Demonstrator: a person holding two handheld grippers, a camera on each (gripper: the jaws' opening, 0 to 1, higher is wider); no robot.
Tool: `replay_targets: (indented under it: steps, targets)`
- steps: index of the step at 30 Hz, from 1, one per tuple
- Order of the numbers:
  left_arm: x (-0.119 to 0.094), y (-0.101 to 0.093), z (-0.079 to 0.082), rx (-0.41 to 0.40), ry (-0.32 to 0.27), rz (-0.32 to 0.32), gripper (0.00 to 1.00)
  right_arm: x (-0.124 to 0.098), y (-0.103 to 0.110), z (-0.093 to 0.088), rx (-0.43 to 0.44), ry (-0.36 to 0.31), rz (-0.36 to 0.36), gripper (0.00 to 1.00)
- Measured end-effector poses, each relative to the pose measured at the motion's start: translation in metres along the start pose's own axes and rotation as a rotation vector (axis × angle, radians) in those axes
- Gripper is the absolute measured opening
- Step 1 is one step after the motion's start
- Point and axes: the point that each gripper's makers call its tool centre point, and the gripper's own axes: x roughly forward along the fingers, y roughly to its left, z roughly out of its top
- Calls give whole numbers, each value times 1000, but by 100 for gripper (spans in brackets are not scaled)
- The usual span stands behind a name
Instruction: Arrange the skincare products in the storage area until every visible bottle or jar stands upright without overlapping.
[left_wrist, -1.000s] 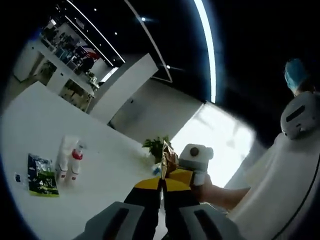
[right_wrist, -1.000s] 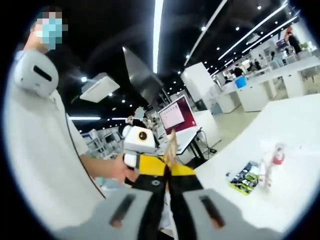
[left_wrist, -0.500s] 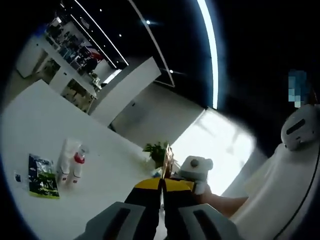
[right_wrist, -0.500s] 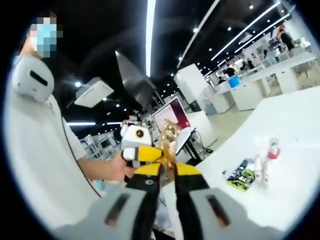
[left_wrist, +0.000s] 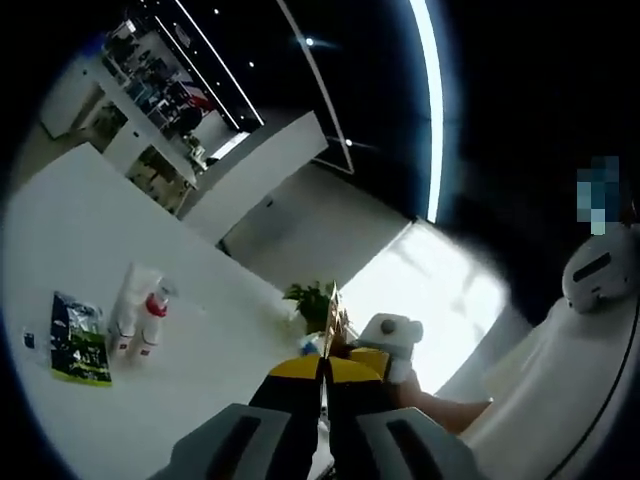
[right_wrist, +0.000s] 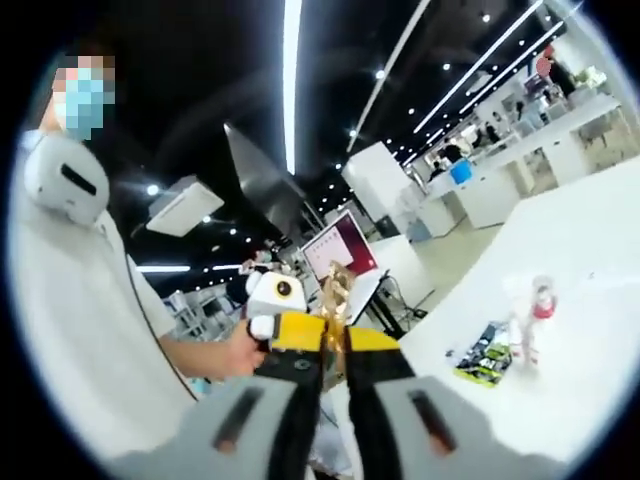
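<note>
Both tongs are raised above a white surface (left_wrist: 90, 230) and meet tip to tip. The left tongs (left_wrist: 324, 375) and the right tongs (right_wrist: 334, 345) are each clenched on the same small gold packet (left_wrist: 333, 315). Near one edge of the surface, well apart from the tongs, two white bottles (left_wrist: 135, 320), one red-capped, lie side by side beside a dark green sachet (left_wrist: 78, 340).

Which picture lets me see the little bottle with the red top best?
The left gripper view: the red-topped bottle lies on the white table beside a white tube, fairly sharp. In the right gripper view the same bottle is smaller and blurrier, near the picture's edge.
</note>
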Motion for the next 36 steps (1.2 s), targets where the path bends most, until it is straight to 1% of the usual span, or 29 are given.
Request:
replay_targets:
  steps: [2,5,6,7,8,10,13,15,17,20,22,23,24,25,26,27,30,31,32,33,34,36]
  targets:
    - [0,3,-4,-12,5,17,1,-1,2,-1,17,3,9,3]
    - [1,5,-6,-11,1,29,2,0,1,-4,16,13,3,3]
    - [1,7,-7,-4,-3,34,3,-1,0,-4,38,10,8,3]
    - [0,6,-7,-1,-11,26,4,-1,0,-4,59,6,14,2]
    - [-2,8,-2,-14,-40,38,5,-3,0,-2,66,1,23,2]
    - [-3,8,2,-20,-56,34,11,-3,1,-3,67,12,28,2]
    - [-3,8,5,-25,-61,34,10,-1,3,-11,82,51,46,2]
    - [-3,7,5,-20,-61,32,2,0,3,-12,81,57,43,2]
    - [-4,8,4,0,-54,40,2,0,3,-14,79,63,42,2]
    - [-6,10,3,0,-52,51,1,1,3,-17,78,68,41,3]
    - [-7,12,1,-6,-46,60,1,2,0,-21,43,87,22,4]
    - [-7,13,1,-9,-44,64,0,2,-2,-23,25,96,13,6]
    - [-9,17,0,-3,-42,82,0,3,-2,-26,16,104,4,10]
    - [-10,18,1,-6,-46,84,0,4,-2,-27,15,104,-1,14]
    - [-11,18,2,-9,-50,86,0,5,-2,-28,14,105,-6,16]
    - [-13,21,4,-7,-58,99,0,5,-2,-30,11,114,-7,16]
    - [-17,26,6,-11,-63,110,0,4,-3,-32,7,121,-13,16]
    - [-22,34,10,-16,-76,136,0,3,-3,-32,4,122,-18,16]
    - [-24,37,12,-19,-80,147,0,2,-5,-33,1,122,-28,17]
    - [-26,40,14,-21,-86,155,0,1,-5,-33,0,121,-32,19]
    - [-30,48,19,-28,-94,172,0,0,-6,-32,-8,117,-42,21]
    - [-34,56,25,-24,-101,192,0,-5,-11,-29,-53,116,-87,27]
